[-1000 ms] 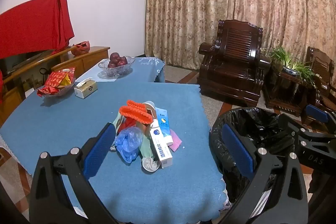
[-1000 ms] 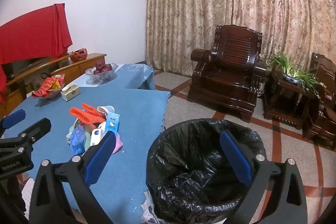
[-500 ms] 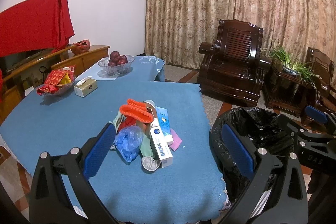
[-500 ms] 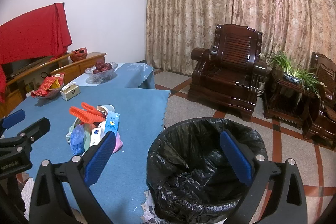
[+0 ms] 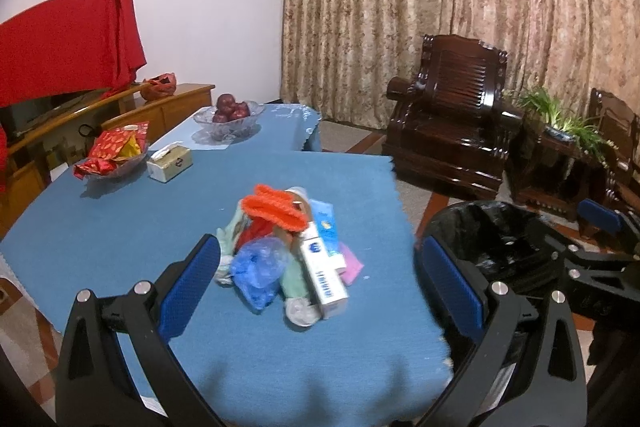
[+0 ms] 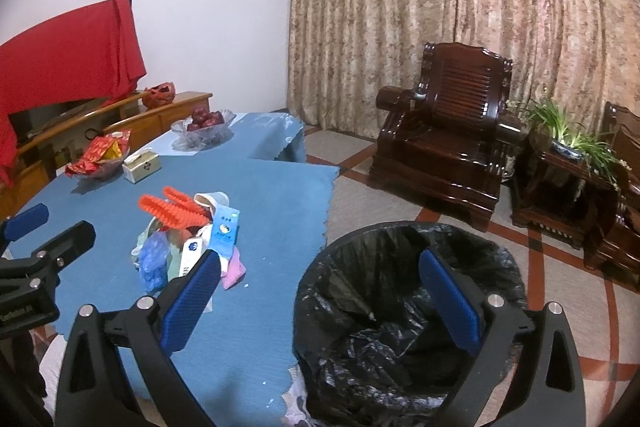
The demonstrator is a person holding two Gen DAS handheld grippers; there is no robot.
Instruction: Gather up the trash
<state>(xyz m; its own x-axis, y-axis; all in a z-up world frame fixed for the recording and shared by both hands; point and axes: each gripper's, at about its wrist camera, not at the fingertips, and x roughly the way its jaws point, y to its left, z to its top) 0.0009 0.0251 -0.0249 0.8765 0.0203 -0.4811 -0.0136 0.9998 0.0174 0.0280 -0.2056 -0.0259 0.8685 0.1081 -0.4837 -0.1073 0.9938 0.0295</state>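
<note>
A pile of trash (image 5: 288,251) lies on the blue tablecloth (image 5: 140,227): an orange knitted piece (image 5: 276,211), a crumpled blue plastic bag (image 5: 258,269), a white box (image 5: 324,277), a blue carton and a pink scrap. It also shows in the right wrist view (image 6: 188,239). My left gripper (image 5: 320,289) is open and empty, above the table just short of the pile. My right gripper (image 6: 320,301) is open and empty over the black-lined trash bin (image 6: 404,307), which stands off the table's right edge (image 5: 492,239).
A glass bowl of red fruit (image 5: 228,115), a tissue box (image 5: 170,163) and a dish of red snack packets (image 5: 114,155) stand at the table's far side. A dark wooden armchair (image 5: 452,131) and a potted plant (image 5: 568,119) are beyond the bin.
Both grippers have drifted slightly forward toward the pile and bin. Nothing was grasped or moved.
</note>
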